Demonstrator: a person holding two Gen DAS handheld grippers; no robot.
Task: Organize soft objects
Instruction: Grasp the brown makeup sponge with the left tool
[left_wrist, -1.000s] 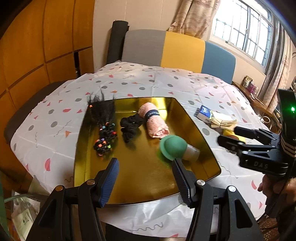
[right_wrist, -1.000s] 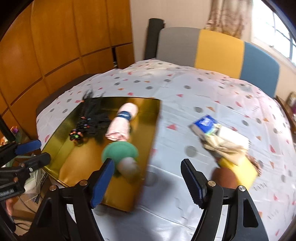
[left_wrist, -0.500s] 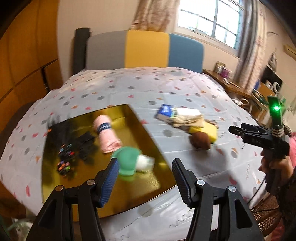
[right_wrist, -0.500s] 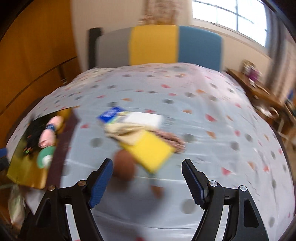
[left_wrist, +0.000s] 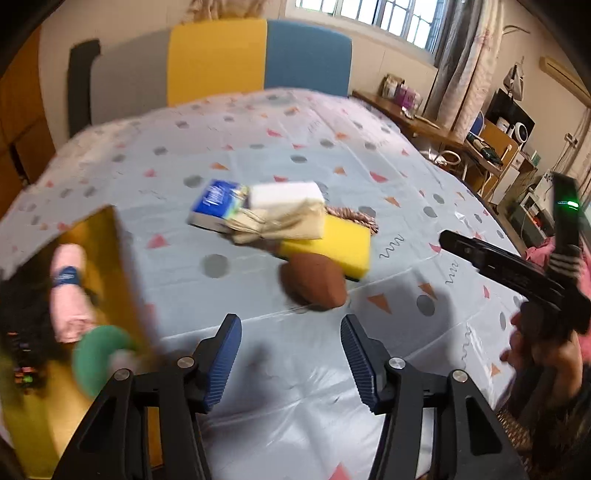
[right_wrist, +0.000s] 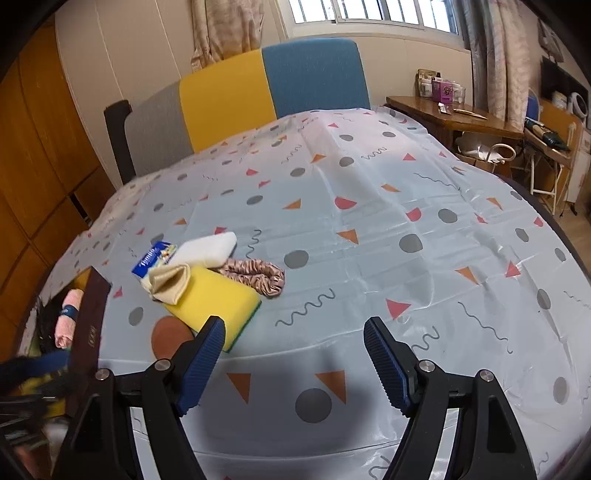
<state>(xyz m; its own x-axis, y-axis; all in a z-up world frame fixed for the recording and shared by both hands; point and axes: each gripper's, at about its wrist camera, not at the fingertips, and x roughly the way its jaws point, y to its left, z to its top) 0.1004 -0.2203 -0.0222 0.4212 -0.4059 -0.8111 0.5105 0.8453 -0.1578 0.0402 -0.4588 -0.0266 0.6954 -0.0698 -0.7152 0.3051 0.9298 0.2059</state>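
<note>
Brown rounded soft piece (left_wrist: 313, 281) just beyond the open, empty jaws of the left gripper (left_wrist: 291, 360), touching the yellow sponge (left_wrist: 334, 243) behind it; beige folded cloth (left_wrist: 284, 219), white block (left_wrist: 284, 192), blue tissue pack (left_wrist: 214, 201) and pink scrunchie (left_wrist: 354, 216) heaped farther out on the dotted tabletop (left_wrist: 369, 166). Gold tray (left_wrist: 110, 236) off to the left of those jaws, already holding a pink rolled towel (left_wrist: 66, 291), a green round piece (left_wrist: 98, 360) and dark hair ties (left_wrist: 22, 314). A second ago centred on the tray; now swung across to the loose pile, with the left jaws just narrowed a little around nothing. Right gripper (right_wrist: 293, 362) likewise spread wide and empty, yellow sponge at its left fingertip (right_wrist: 201, 363), bare cloth between. Probably the reach for the next item to carry to the tray, brown piece likeliest.
</note>
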